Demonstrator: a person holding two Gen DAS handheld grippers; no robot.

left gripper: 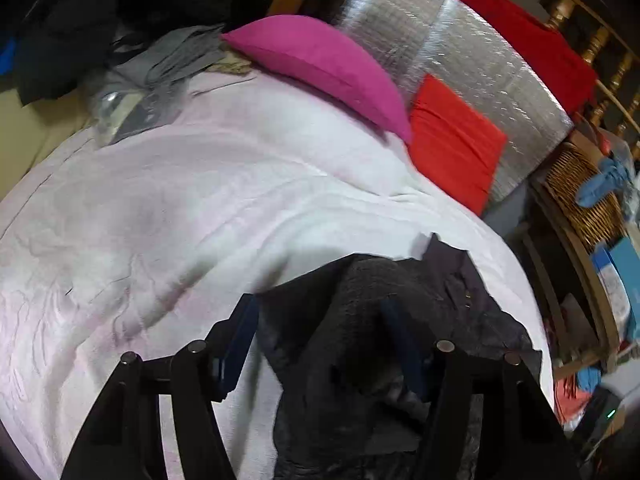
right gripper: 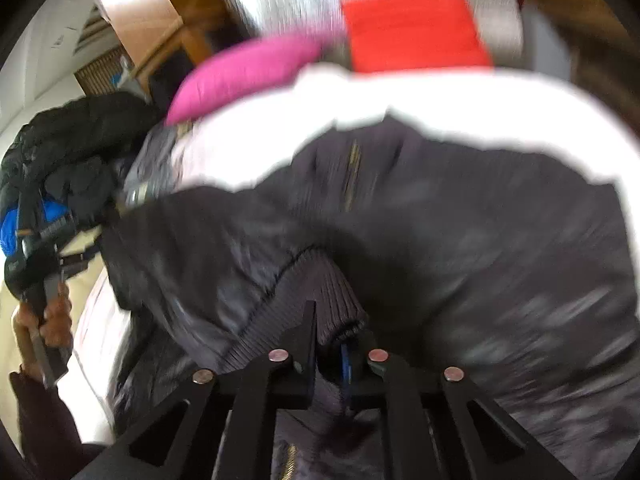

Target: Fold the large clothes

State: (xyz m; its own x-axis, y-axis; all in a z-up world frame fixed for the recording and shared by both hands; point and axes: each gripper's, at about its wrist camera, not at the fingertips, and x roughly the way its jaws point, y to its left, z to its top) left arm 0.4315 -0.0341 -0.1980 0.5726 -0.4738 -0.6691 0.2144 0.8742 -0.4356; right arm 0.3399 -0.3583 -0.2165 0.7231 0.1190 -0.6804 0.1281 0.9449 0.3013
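The right gripper (right gripper: 334,344) is clamping the ribbed cuff (right gripper: 320,296) of the dark jacket (right gripper: 460,232) (spread low across the white bedcover (left gripper: 200,200)), while the left gripper (left gripper: 320,320) is hanging wide apart over it

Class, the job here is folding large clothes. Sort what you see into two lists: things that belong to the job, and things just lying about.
Belonging to the job:
dark jacket
right gripper, shut on the jacket's ribbed cuff
left gripper, open over the jacket
white bedspread, the folding surface

Just lying about:
pink pillow
red cushion
silver foil sheet
wicker basket
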